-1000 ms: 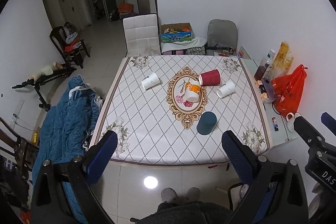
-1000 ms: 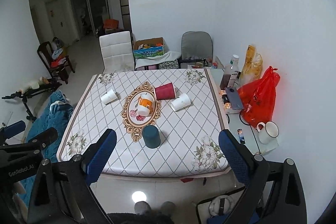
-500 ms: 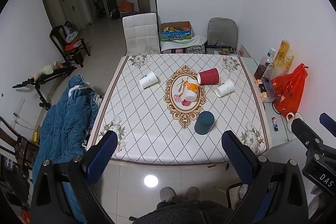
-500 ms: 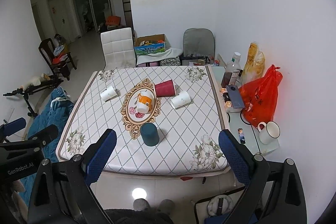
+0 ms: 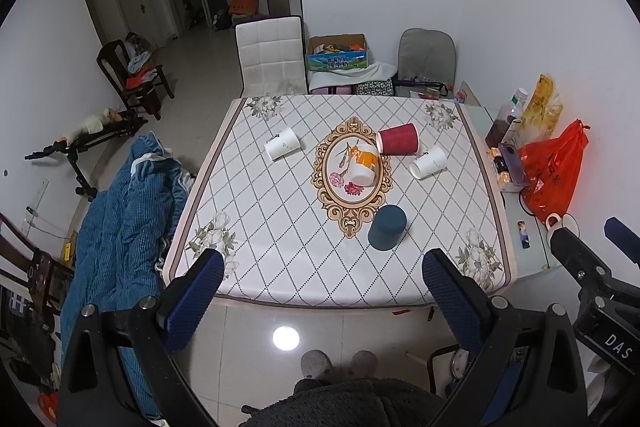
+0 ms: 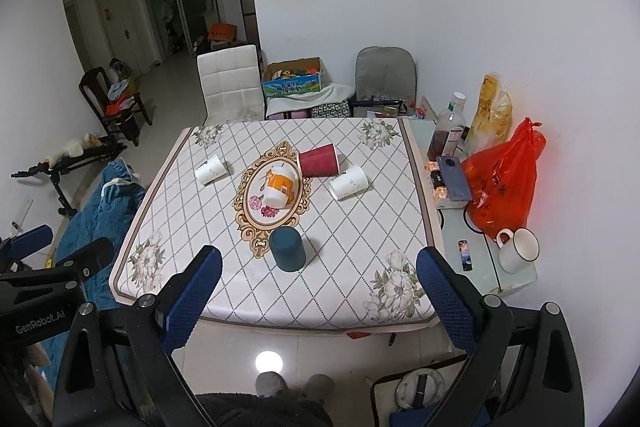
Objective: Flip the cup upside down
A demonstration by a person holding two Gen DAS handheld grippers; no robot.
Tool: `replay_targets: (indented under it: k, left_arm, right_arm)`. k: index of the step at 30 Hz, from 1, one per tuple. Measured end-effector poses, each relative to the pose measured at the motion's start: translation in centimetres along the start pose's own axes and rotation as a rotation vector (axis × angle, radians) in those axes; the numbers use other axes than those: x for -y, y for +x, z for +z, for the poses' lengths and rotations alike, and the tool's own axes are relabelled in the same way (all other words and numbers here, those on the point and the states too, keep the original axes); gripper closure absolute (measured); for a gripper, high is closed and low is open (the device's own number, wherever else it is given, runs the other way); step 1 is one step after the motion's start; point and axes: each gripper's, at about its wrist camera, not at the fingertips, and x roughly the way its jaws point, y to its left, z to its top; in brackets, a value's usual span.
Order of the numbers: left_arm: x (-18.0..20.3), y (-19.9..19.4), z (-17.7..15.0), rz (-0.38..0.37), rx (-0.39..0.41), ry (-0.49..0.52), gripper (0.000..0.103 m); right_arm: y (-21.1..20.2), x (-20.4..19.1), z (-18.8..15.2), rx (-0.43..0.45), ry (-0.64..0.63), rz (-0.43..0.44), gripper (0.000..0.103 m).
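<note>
Several cups are on the patterned table (image 5: 280, 219). A dark teal cup (image 5: 387, 227) (image 6: 287, 249) stands upside down near the front. A red cup (image 5: 398, 139) (image 6: 319, 159), an orange-and-white cup (image 5: 361, 167) (image 6: 277, 185) and two white cups (image 5: 282, 143) (image 5: 428, 162) lie on their sides. My left gripper (image 5: 320, 297) and right gripper (image 6: 318, 293) are both open and empty, held above the floor in front of the table's near edge, well apart from the cups.
A glass side table (image 6: 480, 251) on the right holds a red bag (image 6: 502, 183), a bottle (image 6: 446, 131), a phone and a white mug (image 6: 518, 250). A white chair (image 5: 270, 57) stands behind the table. Blue bedding (image 5: 116, 227) lies at the left.
Both grippers have drawn back and risen a little, so the table looks slightly smaller and farther. The cups have not moved. Both grippers stay open.
</note>
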Motion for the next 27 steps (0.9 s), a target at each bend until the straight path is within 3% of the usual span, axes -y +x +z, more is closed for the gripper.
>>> replay_targets:
  k: [27]
  left_arm:
    - [0.57,0.81,-0.77,0.008,-0.018,0.001,0.001]
  right_arm:
    - [0.66,0.15,-0.86,-0.029,-0.012,0.009,0.003]
